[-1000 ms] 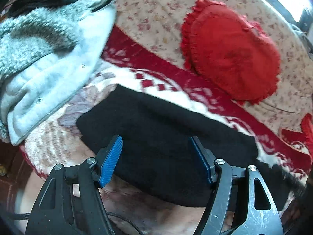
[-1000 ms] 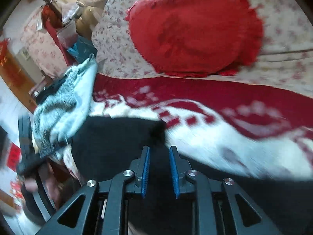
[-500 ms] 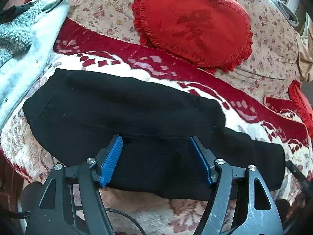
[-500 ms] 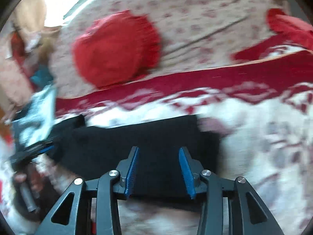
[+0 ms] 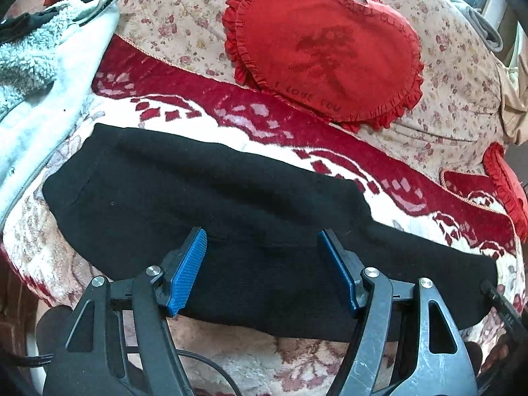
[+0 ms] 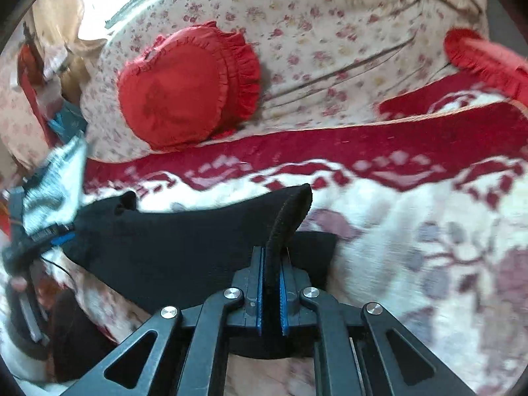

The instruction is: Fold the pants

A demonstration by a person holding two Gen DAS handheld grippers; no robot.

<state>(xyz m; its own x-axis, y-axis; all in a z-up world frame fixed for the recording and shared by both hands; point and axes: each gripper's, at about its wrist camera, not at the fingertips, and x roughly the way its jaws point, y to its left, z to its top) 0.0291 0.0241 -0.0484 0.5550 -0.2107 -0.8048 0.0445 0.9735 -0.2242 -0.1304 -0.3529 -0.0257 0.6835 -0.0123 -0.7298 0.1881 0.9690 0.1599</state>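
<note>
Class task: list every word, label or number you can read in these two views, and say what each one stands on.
"I love you" on the red heart cushion, along its lower edge, faint.
Dark motif at the cushion's middle: not readable.
White marks on the dark strap at the right edge: too small to read.
No other text.

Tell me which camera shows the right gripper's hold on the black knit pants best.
The right wrist view: the right gripper has just closed, and its blue fingers pinch a raised fold of the black knit pants. The left wrist view shows the pants lying flat, but not that hold.
</note>
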